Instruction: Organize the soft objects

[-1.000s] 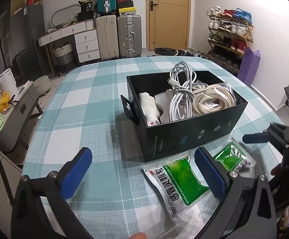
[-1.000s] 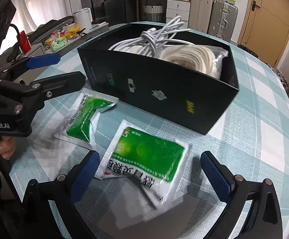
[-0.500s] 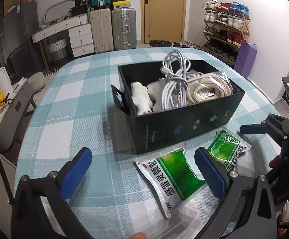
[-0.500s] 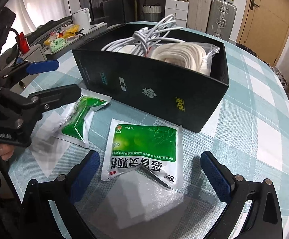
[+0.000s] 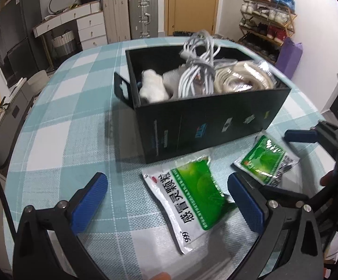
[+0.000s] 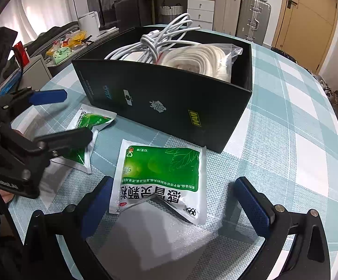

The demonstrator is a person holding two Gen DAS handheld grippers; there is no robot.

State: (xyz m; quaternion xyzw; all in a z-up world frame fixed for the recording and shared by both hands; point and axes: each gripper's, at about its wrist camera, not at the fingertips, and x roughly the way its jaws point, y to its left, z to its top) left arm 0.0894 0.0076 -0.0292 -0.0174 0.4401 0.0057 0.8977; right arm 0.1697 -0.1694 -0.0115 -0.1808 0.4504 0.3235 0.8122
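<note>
A black box [image 5: 210, 121] [image 6: 169, 98] on the checked table holds a white cable bundle [image 5: 196, 74] [image 6: 155, 44], a bagged cream cord coil [image 5: 241, 79] [image 6: 199, 58] and a white soft piece [image 5: 152, 88]. Two green-and-white sachets lie in front of it. My left gripper [image 5: 169, 200] is open, straddling one sachet [image 5: 187, 198]. My right gripper [image 6: 173, 200] is open, straddling the other sachet [image 6: 162, 175]. The left gripper's fingers [image 6: 52, 95] reach over the sachet [image 6: 82, 140] in the right wrist view.
The round table [image 5: 71, 107] has a teal and white checked cloth. Its near edge is close below both grippers. Suitcases [image 5: 131, 16], drawers, a door and a shoe rack [image 5: 266, 23] stand around the room.
Both grippers have come lower and closer to the sachets, which now lie between their open fingers. The box and its contents have not moved.
</note>
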